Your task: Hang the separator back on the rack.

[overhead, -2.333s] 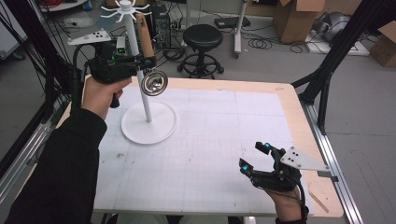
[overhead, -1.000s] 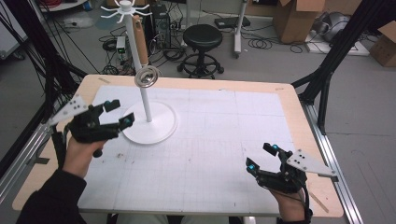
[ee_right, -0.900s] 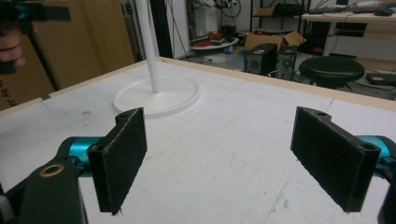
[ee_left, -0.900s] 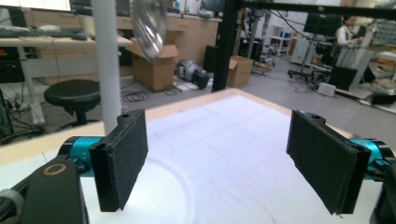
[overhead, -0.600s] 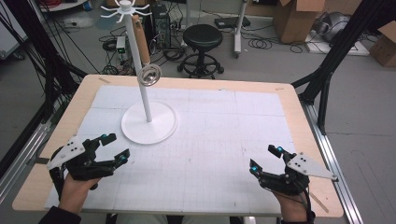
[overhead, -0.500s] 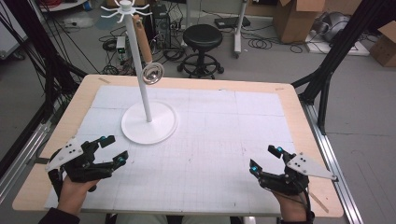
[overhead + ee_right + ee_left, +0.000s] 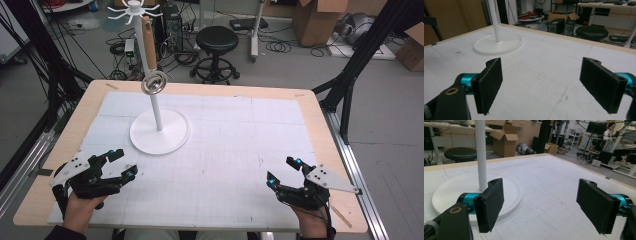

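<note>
A white hook stand rises from a round base at the table's back left. A utensil with a wooden handle and a shiny metal bowl hangs from one of its top hooks. My left gripper rests open near the front left edge, nothing between its pads; the stand's pole and base lie just beyond its jaws. My right gripper sits open near the front right edge, empty too. From there the stand's base lies far off across the mat.
A white gridded mat covers the wooden table. Behind the table stand a black stool, cardboard boxes and cables on the floor. Black frame legs stand at the right.
My left gripper let go of the utensil, which now hangs on the stand, and drew back to the front left edge. The right gripper barely moved.
</note>
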A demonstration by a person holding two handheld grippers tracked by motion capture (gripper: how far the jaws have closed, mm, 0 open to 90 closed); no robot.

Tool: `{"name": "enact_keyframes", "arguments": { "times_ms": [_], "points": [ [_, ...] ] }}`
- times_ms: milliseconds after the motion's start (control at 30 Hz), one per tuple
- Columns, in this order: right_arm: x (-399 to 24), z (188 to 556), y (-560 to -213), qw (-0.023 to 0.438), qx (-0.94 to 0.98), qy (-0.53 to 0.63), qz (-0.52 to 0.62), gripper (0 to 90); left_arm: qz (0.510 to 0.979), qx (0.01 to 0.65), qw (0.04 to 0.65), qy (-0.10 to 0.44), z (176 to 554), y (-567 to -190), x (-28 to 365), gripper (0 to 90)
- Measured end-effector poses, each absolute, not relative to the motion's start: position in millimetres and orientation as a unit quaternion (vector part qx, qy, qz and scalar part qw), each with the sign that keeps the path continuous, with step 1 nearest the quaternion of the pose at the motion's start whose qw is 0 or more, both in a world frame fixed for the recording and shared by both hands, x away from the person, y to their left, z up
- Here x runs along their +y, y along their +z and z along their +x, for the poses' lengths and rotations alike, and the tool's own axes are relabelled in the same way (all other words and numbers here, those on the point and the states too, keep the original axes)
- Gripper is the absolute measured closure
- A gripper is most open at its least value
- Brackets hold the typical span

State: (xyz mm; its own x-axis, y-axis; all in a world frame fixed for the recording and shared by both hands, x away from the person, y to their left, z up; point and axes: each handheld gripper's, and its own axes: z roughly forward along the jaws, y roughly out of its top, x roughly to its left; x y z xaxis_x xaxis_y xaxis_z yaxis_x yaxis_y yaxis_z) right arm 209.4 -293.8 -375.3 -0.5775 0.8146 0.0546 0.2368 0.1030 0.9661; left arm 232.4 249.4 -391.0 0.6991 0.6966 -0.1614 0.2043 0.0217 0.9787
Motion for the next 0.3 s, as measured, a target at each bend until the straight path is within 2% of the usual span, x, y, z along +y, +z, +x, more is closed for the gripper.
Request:
{"name": "enact_keyframes", "arguments": {
  "times_ms": [300],
  "points": [
    [-294.4,210.6,-376.4,0.258,0.694,0.554,0.38,16.9,0.669,0.339,0.632,0.194,232.8,-391.0,250.1,22.4]
  ]
}}
